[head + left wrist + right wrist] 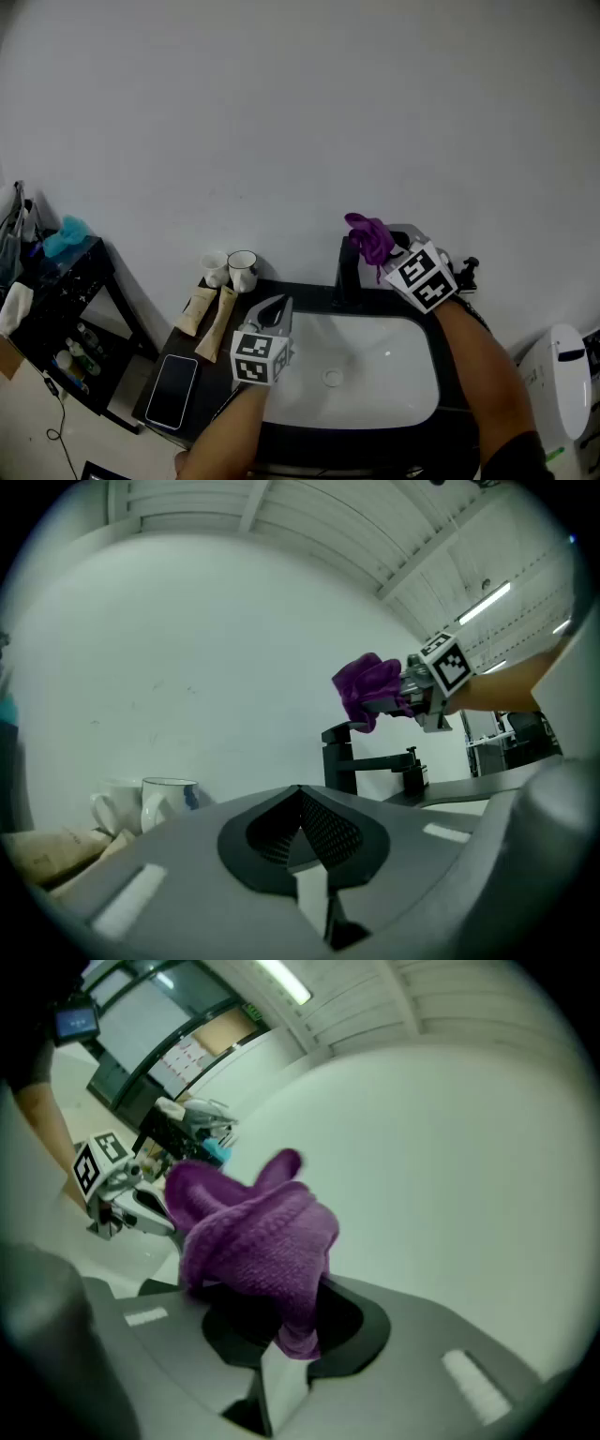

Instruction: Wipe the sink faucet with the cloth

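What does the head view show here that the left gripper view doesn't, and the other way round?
Only the head view: the white sink basin and a dark phone lying on the counter. Only the left gripper view: the left gripper with its jaws shut together and nothing between them, plus the ceiling lights. Both: the right gripper shut on the purple cloth over the black faucet, and the mugs.

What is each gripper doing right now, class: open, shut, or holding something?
Left gripper: jaws shut, nothing between them.
Right gripper: jaws shut on the purple cloth.
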Demonstrator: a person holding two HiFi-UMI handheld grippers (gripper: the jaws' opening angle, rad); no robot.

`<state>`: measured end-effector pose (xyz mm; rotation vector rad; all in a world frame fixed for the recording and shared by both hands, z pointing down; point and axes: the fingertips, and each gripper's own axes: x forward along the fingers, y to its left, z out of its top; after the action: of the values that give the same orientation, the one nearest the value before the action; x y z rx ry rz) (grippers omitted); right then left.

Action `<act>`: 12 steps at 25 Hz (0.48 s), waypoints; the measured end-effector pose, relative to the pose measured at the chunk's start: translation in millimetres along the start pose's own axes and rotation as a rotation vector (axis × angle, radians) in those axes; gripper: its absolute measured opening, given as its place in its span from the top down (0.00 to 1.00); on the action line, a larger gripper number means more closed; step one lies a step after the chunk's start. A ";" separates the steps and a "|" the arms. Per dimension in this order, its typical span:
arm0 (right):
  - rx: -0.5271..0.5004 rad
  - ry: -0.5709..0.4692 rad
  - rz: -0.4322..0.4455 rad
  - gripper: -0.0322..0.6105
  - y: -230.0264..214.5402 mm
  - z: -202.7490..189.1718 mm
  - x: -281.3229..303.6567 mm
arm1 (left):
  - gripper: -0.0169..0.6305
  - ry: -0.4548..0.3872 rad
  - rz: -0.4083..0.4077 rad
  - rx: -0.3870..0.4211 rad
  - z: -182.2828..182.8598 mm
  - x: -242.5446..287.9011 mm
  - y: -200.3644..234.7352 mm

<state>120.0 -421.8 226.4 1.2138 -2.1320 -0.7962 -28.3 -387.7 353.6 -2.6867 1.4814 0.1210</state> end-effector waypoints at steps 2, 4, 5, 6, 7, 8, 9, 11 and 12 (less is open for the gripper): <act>-0.102 0.060 0.019 0.85 -3.4 -1.0 16.0 | 0.95 0.007 -0.003 0.007 -1.5 -0.3 -0.2; -0.193 0.113 0.040 0.85 -2.8 -3.3 28.5 | 0.95 0.010 -0.008 0.009 -2.4 -0.6 -1.0; -0.230 0.134 0.051 0.85 -0.8 -4.9 33.6 | 0.95 0.010 -0.010 0.009 -2.4 -0.6 -1.4; -0.263 0.151 0.062 0.85 1.8 -6.4 38.1 | 0.95 0.009 -0.013 0.011 -2.2 -0.3 -1.7; -0.294 0.164 0.072 0.85 4.9 -7.6 42.0 | 0.95 0.010 -0.015 0.013 -2.1 0.3 -1.8; -0.321 0.171 0.081 0.85 8.7 -8.0 44.5 | 0.95 0.013 -0.016 0.017 -2.3 1.0 -1.9; -0.343 0.171 0.089 0.85 13.2 -7.6 45.3 | 0.95 0.017 -0.016 0.021 -2.7 1.7 -2.0; -0.374 0.156 0.099 0.85 24.4 -4.7 40.8 | 0.95 0.023 -0.020 0.026 -3.7 2.2 -2.9; -0.384 0.144 0.103 0.85 30.6 -2.5 35.8 | 0.95 0.024 -0.022 0.026 -4.1 2.2 -3.5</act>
<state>89.1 -441.3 256.4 0.9229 -1.8046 -0.9856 -24.1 -388.1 357.5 -2.6923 1.4494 0.0675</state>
